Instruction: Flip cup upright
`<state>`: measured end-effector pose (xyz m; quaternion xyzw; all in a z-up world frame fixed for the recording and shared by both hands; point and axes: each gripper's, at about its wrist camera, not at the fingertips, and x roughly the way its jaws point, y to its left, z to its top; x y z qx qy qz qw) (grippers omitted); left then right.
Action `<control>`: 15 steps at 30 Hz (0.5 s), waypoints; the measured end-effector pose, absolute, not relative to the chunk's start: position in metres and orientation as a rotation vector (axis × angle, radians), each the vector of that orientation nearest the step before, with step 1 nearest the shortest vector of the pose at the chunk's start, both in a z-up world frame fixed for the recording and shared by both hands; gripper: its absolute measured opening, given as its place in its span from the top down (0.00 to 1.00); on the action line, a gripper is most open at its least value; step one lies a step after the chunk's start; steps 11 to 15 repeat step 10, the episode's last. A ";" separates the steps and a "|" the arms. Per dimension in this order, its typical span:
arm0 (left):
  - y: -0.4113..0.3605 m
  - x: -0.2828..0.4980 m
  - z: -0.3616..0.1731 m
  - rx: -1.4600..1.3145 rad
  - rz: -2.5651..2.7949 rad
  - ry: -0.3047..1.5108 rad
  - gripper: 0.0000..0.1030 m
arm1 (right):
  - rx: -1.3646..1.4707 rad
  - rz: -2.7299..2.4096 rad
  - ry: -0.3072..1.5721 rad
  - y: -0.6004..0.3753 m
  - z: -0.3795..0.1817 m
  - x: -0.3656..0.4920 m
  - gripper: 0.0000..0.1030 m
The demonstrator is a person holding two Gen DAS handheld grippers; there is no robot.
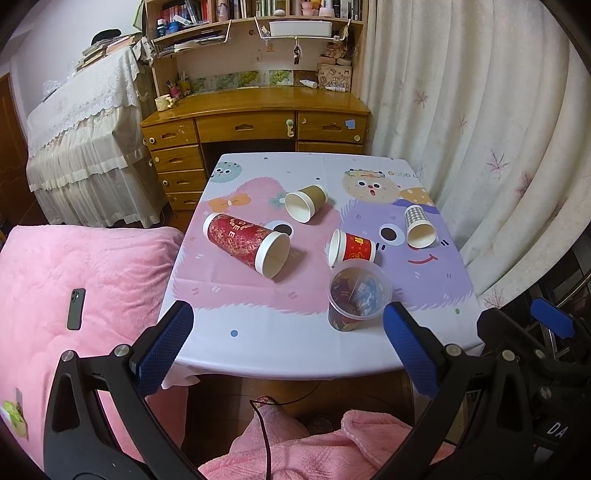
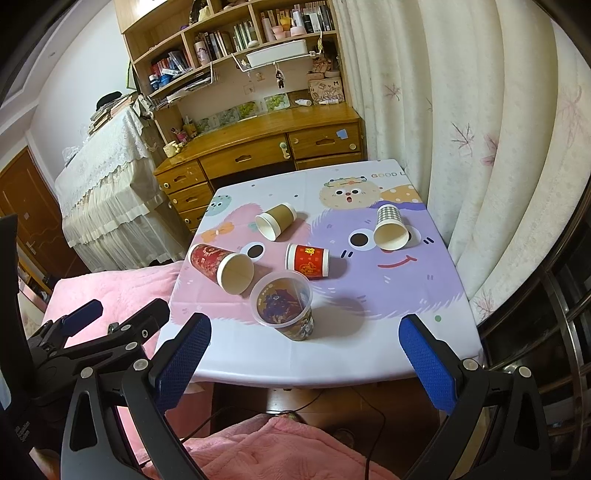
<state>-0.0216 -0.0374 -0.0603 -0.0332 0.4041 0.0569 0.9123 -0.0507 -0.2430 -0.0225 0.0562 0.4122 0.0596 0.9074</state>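
Small table [image 1: 258, 354] under a cartoon-monster tablecloth [image 1: 424, 288]. Four paper cups lie on their sides: tall red patterned cup [image 1: 245, 243], brown cup [image 1: 306, 202], short red cup [image 1: 352, 251], checked cup [image 1: 419, 226]. One clear plastic cup [image 1: 358, 295] stands upright near the front edge.

4 paper cups [image 1: 246, 243] lie tipped over; 1 clear plastic cup [image 1: 356, 295] stands upright; 1 phone [image 1: 76, 308]

We face a wooden desk [image 1: 255, 110] with a bookshelf hutch [image 1: 255, 14], white curtains [image 1: 461, 129] right, pink bedding [image 1: 85, 280] left.
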 end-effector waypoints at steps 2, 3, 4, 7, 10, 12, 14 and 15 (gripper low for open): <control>-0.037 -0.022 -0.060 -0.068 0.118 0.832 0.01 | 0.116 0.122 0.850 -0.244 -0.022 -0.051 0.00; -0.038 -0.021 -0.060 -0.067 0.118 0.832 0.01 | 0.116 0.122 0.850 -0.243 -0.022 -0.051 0.00; -0.038 -0.021 -0.060 -0.067 0.118 0.832 0.01 | 0.116 0.122 0.850 -0.244 -0.022 -0.051 0.00; -0.038 -0.021 -0.061 -0.071 0.114 0.835 0.01 | 0.116 0.123 0.851 -0.244 -0.022 -0.050 0.00; -0.040 -0.020 -0.064 -0.074 0.110 0.841 0.01 | 0.114 0.121 0.852 -0.245 -0.022 -0.050 0.00; -0.040 -0.020 -0.064 -0.074 0.110 0.841 0.01 | 0.114 0.121 0.852 -0.245 -0.022 -0.050 0.00; -0.040 -0.020 -0.064 -0.074 0.110 0.841 0.01 | 0.114 0.121 0.852 -0.245 -0.022 -0.050 0.00; -0.040 -0.020 -0.064 -0.074 0.110 0.841 0.01 | 0.114 0.121 0.852 -0.245 -0.022 -0.050 0.00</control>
